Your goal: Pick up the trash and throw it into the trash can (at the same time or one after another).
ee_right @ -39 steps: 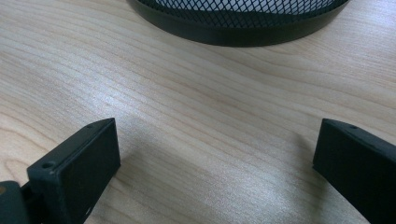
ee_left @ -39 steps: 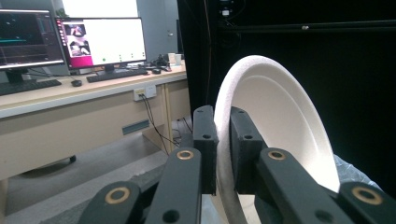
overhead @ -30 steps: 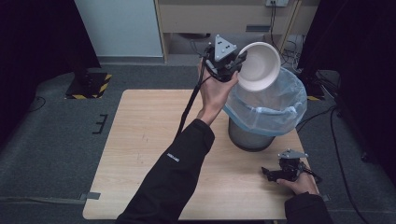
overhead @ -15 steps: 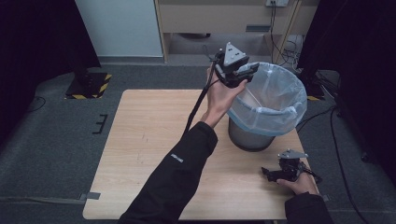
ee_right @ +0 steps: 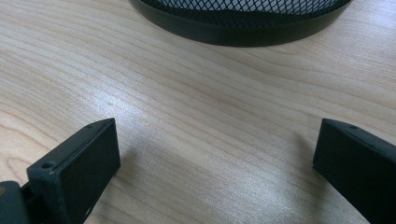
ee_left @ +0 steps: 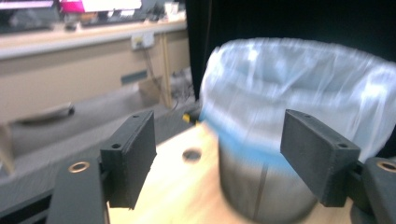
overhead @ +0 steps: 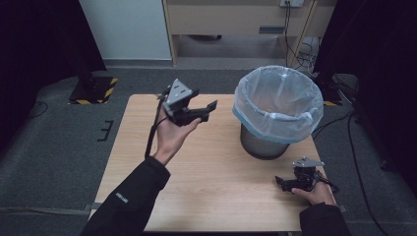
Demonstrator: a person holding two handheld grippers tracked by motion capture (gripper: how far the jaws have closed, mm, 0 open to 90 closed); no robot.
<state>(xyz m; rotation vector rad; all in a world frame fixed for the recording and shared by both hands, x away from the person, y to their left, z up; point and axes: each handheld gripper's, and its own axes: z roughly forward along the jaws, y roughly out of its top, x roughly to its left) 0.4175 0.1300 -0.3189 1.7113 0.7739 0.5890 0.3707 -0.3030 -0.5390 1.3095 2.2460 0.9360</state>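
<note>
Bin (overhead: pixel 278 105): dark mesh waste bin lined with pale blue translucent bag, bag folded over rim; stands on table (overhead: pixel 211 167) toward far right corner. Inside of bin not visible past liner. Bin blurred in left claw view (ee_left: pixel 289 140); cut off to base rim in right claw view (ee_right: pixel 243 23), where mesh wall reads clearly. Left claw (overhead: pixel 209 109) raised above table near far edge, left of bin, pointing at it; jaws wide apart after just opening, nothing between. Right claw (overhead: pixel 281 183) low at near right corner, released, bare wood between pads.
</note>
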